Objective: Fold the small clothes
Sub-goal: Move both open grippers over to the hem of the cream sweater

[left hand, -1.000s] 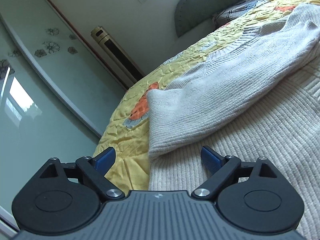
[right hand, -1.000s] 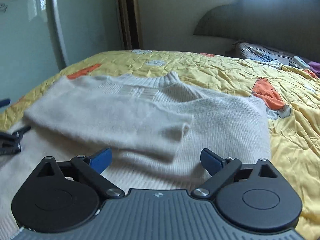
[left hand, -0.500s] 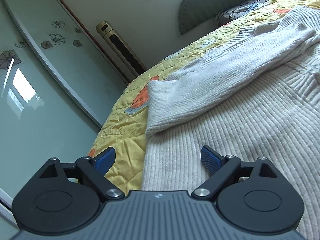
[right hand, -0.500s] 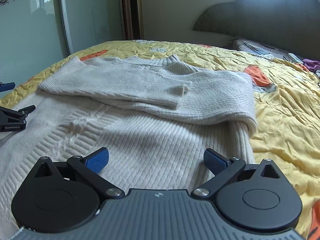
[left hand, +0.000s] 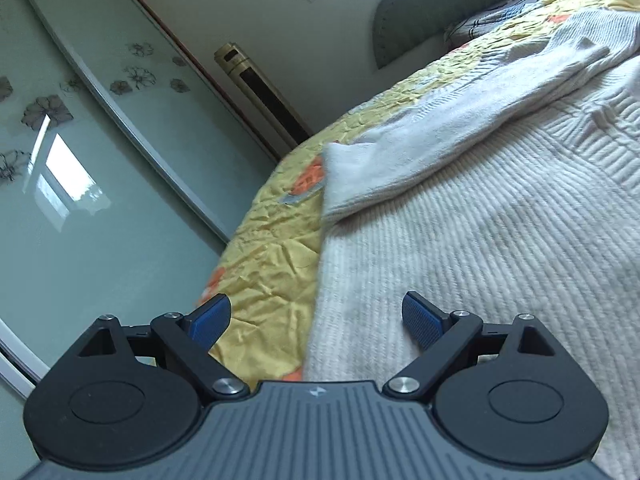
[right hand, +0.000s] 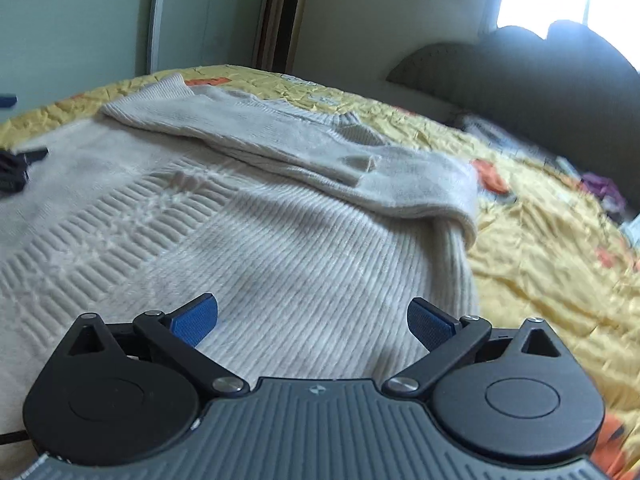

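While the cream ribbed knit sweater [right hand: 280, 248] lay sleeves-folded on the yellow quilted bedspread [left hand: 264, 256], the left gripper [left hand: 316, 316] and right gripper [right hand: 312, 316] hovered, fingers spread apart, empty.

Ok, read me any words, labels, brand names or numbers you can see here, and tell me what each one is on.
No readable text anywhere.
Left gripper body: a small emblem, no letters.
Right gripper body: the same emblem, no letters.
Cream sweater, yellow quilt, air conditioner: no legible label or print.

Cream ribbed sweater [right hand: 280, 240], sleeves folded in
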`<state>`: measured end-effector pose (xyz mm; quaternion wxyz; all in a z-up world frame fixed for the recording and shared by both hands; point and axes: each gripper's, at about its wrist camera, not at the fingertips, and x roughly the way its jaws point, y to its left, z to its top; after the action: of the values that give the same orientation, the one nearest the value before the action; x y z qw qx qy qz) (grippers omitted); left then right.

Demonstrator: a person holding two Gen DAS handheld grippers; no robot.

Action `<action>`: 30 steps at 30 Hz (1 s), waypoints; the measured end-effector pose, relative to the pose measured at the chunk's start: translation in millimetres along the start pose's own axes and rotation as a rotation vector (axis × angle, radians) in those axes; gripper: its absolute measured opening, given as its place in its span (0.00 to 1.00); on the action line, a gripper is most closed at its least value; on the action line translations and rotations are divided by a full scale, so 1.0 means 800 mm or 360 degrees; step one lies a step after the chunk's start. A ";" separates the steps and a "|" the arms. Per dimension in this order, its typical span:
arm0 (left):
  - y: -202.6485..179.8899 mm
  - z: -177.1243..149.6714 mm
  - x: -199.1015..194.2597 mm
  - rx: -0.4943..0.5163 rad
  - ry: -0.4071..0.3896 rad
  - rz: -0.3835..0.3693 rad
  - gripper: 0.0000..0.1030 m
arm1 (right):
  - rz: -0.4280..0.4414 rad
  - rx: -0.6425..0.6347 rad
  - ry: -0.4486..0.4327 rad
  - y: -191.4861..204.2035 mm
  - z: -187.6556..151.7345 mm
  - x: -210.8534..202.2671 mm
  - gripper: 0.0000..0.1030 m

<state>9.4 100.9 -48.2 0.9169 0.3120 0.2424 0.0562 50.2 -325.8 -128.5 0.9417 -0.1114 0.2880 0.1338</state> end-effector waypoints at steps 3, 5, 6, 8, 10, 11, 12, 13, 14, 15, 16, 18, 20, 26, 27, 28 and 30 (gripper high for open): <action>0.000 0.000 -0.005 -0.0030 -0.0015 -0.0032 0.91 | 0.0212 0.0178 -0.0003 -0.006 -0.005 -0.008 0.99; 0.005 0.000 -0.008 -0.0029 -0.0012 -0.0043 0.91 | 0.0226 0.0203 -0.0025 -0.003 -0.006 -0.015 0.99; 0.011 0.000 -0.011 -0.0034 -0.0015 -0.0058 0.91 | 0.0202 0.0194 -0.0038 -0.002 -0.005 -0.020 0.98; 0.026 -0.001 -0.020 -0.0073 -0.0038 -0.0077 0.91 | 0.0145 0.0164 -0.0054 -0.005 -0.002 -0.030 0.98; 0.043 -0.003 -0.023 -0.0140 -0.0041 -0.0121 0.94 | 0.0118 0.0167 -0.0071 -0.012 0.000 -0.041 0.97; 0.048 -0.004 -0.022 -0.0173 -0.0022 -0.0161 0.97 | 0.0111 0.0181 -0.0075 -0.016 0.000 -0.044 0.98; 0.049 -0.006 -0.019 -0.0190 0.0002 -0.0206 0.98 | 0.0114 0.0197 -0.0069 -0.019 -0.001 -0.044 0.99; 0.045 -0.009 -0.015 -0.0181 0.0034 -0.0242 0.98 | 0.0129 0.0213 -0.0042 -0.022 -0.003 -0.040 0.99; 0.037 -0.011 -0.011 -0.0143 0.0059 -0.0251 0.98 | 0.0132 0.0227 -0.0010 -0.023 -0.005 -0.034 0.99; 0.030 -0.013 -0.011 -0.0098 0.0060 -0.0238 0.98 | 0.0128 0.0238 0.0025 -0.022 -0.008 -0.029 0.99; 0.025 -0.016 -0.016 -0.0051 0.0021 -0.0211 0.98 | 0.0134 0.0240 0.0058 -0.020 -0.011 -0.026 0.99; 0.021 -0.018 -0.027 0.0031 -0.0038 -0.0211 0.98 | 0.0177 0.0194 0.0064 -0.011 -0.016 -0.030 0.99; 0.028 -0.021 -0.032 0.0034 -0.0052 -0.0232 0.98 | 0.0197 0.0145 0.0052 -0.008 -0.018 -0.039 0.99; 0.080 -0.039 -0.032 -0.0286 0.0043 -0.0473 0.98 | 0.0181 0.0354 -0.0026 -0.045 -0.035 -0.070 0.99; 0.092 -0.045 -0.030 -0.0380 0.0088 -0.0558 0.98 | 0.0204 0.0420 -0.0049 -0.053 -0.040 -0.076 0.99; 0.102 -0.050 -0.028 -0.0465 0.0132 -0.0641 0.98 | 0.0238 0.0487 -0.0078 -0.063 -0.045 -0.083 0.99; 0.117 -0.061 -0.024 -0.0635 0.0226 -0.0825 0.98 | 0.0314 0.0584 -0.0100 -0.078 -0.054 -0.092 0.99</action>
<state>-25.9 197.2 -18.0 0.9245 0.0497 0.3613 -0.1111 -11.0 -410.5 -112.7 0.9370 0.0951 0.2876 0.1741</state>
